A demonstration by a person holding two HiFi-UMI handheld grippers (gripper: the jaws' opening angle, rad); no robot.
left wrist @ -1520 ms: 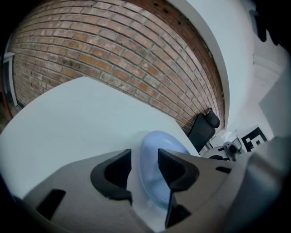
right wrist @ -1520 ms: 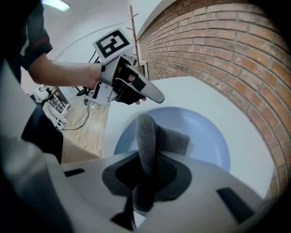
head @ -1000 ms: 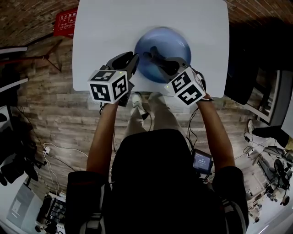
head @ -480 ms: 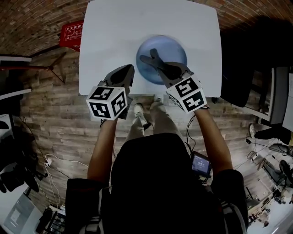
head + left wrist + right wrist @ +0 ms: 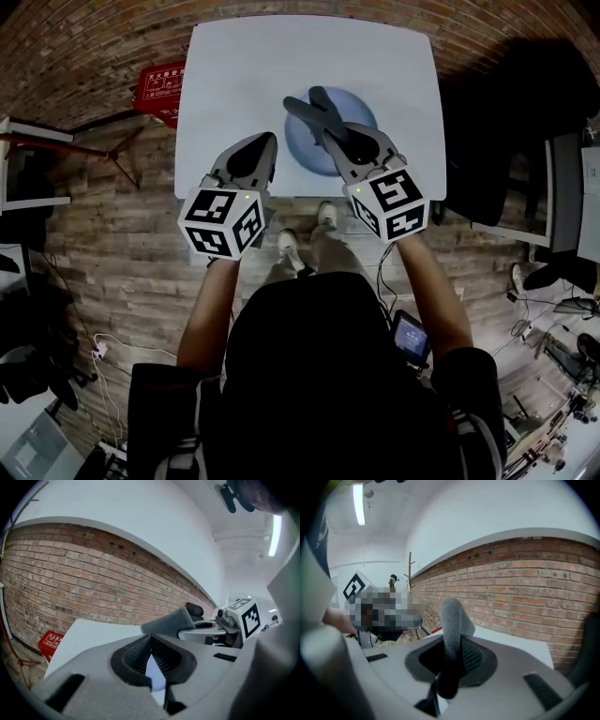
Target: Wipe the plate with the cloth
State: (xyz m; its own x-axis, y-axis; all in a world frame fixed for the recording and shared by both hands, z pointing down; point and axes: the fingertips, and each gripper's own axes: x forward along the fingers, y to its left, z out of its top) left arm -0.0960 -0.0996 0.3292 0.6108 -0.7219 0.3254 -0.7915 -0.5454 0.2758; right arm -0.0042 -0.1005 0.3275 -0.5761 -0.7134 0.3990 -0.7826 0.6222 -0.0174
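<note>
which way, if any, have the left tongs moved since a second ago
Yes. The left tongs were at the plate's left rim; now they sit shut, clear of it, nearer the table's near edge.

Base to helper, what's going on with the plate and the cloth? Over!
Left tool shut, empty. Right tool shut on grey cloth, over the blue plate. Nothing in the way.

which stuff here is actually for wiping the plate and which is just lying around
For the job:
- blue plate, on the white table
- grey cloth, clamped in the right gripper

Just lying about:
- red sign, off the table's left edge in the head view
</note>
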